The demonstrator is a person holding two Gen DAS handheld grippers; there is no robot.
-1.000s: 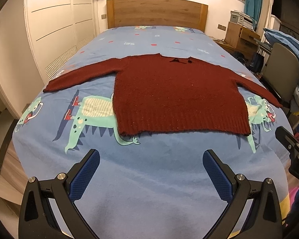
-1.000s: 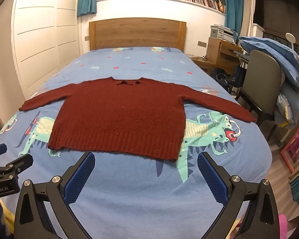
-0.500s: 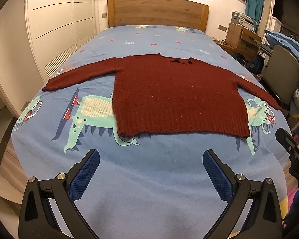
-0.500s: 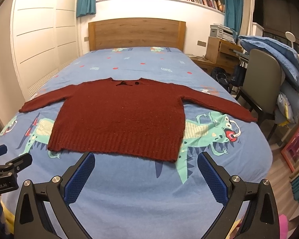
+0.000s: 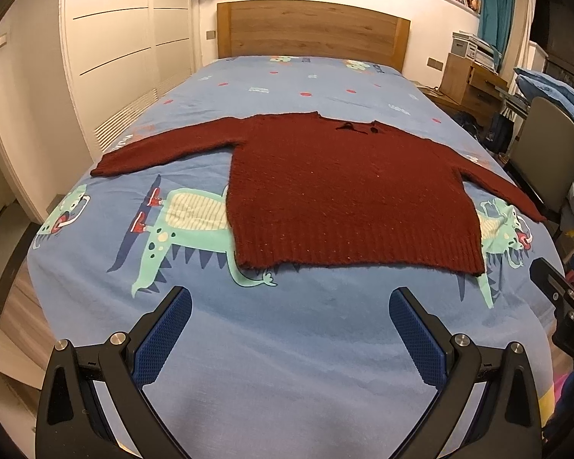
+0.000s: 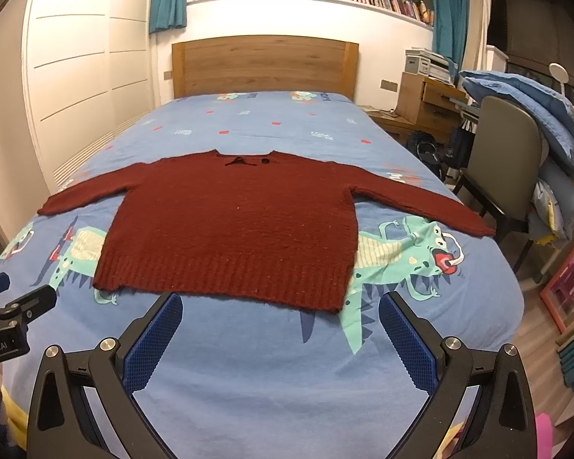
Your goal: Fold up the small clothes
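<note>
A dark red knitted sweater [image 5: 348, 195] lies flat on the bed, front up, both sleeves spread out to the sides, hem toward me. It also shows in the right wrist view [image 6: 237, 225]. My left gripper [image 5: 290, 329] is open and empty, above the bedsheet in front of the hem's left half. My right gripper [image 6: 280, 329] is open and empty, just in front of the hem's right half. Part of the right gripper shows at the left view's right edge [image 5: 562, 306].
The bed [image 5: 287, 344] has a blue sheet with green monster prints and a wooden headboard [image 6: 264, 65]. A white wardrobe [image 5: 114, 57] stands on the left. A grey chair [image 6: 505, 160] with piled blue bedding and a wooden desk [image 6: 424, 103] stand on the right.
Both grippers have moved slightly forward toward the sweater's hem. The sweater has not moved and both grippers stay open.
</note>
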